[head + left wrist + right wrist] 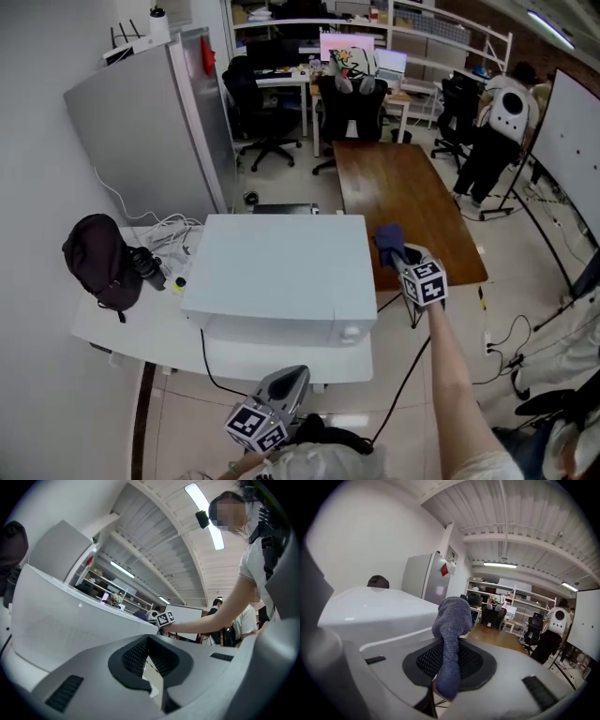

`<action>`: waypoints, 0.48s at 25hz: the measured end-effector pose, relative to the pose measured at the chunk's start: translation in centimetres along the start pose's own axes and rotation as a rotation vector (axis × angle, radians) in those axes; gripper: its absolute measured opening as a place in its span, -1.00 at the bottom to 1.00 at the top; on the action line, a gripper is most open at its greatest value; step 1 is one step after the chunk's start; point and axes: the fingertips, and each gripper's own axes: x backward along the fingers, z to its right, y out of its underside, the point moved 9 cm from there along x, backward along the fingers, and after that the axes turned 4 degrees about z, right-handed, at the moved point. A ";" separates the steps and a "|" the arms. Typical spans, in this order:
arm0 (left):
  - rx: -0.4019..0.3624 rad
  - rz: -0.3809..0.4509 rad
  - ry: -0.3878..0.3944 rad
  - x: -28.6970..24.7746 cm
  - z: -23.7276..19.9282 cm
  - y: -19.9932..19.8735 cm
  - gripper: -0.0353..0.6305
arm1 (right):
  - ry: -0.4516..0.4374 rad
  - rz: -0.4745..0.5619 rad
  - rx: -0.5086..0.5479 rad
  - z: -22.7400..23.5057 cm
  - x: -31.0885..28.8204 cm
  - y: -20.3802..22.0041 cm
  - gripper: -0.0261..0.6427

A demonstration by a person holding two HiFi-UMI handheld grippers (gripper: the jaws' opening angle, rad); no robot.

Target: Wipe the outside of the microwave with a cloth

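The white microwave [281, 272] stands on a white table [122, 328], its top facing me. Beside the microwave's right side, my right gripper [398, 258] is shut on a grey-blue cloth [389, 242]. In the right gripper view the cloth [451, 639] hangs bunched between the jaws, with the microwave [375, 606] just to its left; I cannot tell if they touch. My left gripper [286, 382] sits low in front of the microwave, jaws shut with nothing between them. The left gripper view looks up along the microwave's [70, 616] front.
A black bag [98, 258] and tangled cables [169, 234] lie on the table left of the microwave. A grey fridge [155, 127] stands behind. A brown wooden table [408, 202] is at the right, with office chairs [267, 108] and a person [497, 122] beyond.
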 end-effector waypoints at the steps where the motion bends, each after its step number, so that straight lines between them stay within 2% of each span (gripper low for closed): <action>1: 0.000 -0.006 -0.017 0.1 0.2 0.2 -0.94 | -0.016 -0.010 -0.001 0.2 -1.5 0.0 -0.71; 6: -0.006 0.006 -0.116 0.2 0.0 0.4 -0.94 | -0.115 -0.006 0.015 -1.1 -5.5 0.5 -0.71; 9: -0.008 0.016 -0.150 -0.1 -0.4 0.1 -0.94 | -0.163 0.044 0.042 -2.7 -4.4 0.5 -0.71; 12: 0.002 0.019 -0.160 -0.7 -0.9 0.3 -0.94 | -0.198 0.092 0.024 -4.4 -1.0 1.5 -0.71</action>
